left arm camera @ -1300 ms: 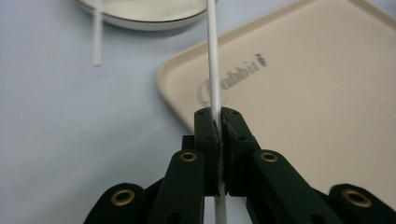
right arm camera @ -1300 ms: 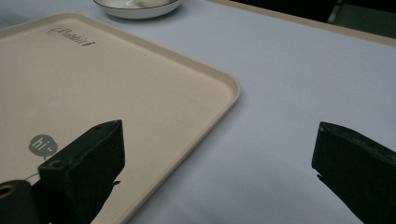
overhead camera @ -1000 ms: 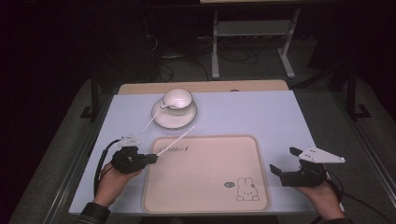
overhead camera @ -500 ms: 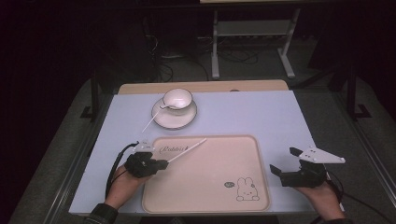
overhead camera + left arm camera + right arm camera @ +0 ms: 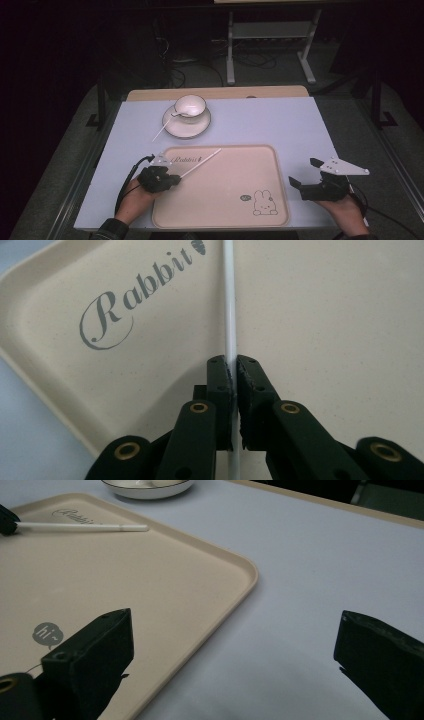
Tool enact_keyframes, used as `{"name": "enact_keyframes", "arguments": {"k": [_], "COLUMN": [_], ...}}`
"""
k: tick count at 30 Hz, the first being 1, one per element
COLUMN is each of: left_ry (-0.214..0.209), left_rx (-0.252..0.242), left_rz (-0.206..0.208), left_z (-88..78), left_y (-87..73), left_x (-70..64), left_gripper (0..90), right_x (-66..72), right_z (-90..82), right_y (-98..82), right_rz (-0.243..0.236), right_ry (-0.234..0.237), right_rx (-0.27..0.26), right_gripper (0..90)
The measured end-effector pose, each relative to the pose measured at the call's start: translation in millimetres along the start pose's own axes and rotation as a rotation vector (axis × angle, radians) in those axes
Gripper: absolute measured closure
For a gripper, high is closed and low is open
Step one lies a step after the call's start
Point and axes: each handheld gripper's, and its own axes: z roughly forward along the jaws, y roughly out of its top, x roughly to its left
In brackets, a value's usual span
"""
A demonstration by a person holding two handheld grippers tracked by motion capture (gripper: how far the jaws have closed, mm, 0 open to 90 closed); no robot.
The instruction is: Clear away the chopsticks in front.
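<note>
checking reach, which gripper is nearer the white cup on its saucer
Left. The left gripper sits below the white cup, over the beige tray's left edge; the right gripper is off the tray's right side.

— What sort of place is shown?
— A lab or recording room is suggested: a pale-covered counter (image 5: 280, 125) is lit amid darkness, cables (image 5: 250, 60) are strewn on the carpeted floor (image 5: 395, 150), and a metal equipment stand (image 5: 270, 35) is seen behind.
— Anything homely?
— A cup and saucer (image 5: 187, 116) are laid by a rabbit-printed tray (image 5: 225, 200).

Bright tabletop, dark surroundings, slight softness
</note>
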Motion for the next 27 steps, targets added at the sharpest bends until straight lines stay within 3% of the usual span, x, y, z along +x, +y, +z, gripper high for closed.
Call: {"name": "enact_keyframes", "arguments": {"k": [7, 14, 17, 20, 27], "left_ry": [0.001, 0.001, 0.007, 0.022, 0.074], "left_rx": [0.0, -0.041, -0.049, -0.054, -0.072], "left_rz": [0.002, -0.024, -0.055, -0.086, -0.093], "left_z": [0.1, -10.4, -16.7, -19.6, -23.8], "left_y": [0.1, 6.0, 12.1, 17.0, 37.9], "left_x": [-0.2, 9.0, 23.5, 36.0, 65.4], "left_gripper": [80.2, 59.9, 46.8, 39.5, 34.0], "right_x": [-0.2, 0.0, 0.3, 0.2, 0.0], "right_z": [-0.1, -0.1, 0.0, 0.4, 0.7], "right_y": [-0.1, 0.2, 0.2, 0.3, 0.0], "right_rz": [-0.001, -0.002, 0.001, 0.002, 0.007], "right_ry": [0.0, 0.001, 0.002, 0.001, 0.0], "right_rx": [-0.001, -0.001, -0.002, -0.002, -0.002], "right_gripper": [1.8, 1.8, 1.7, 1.8, 1.7]}}
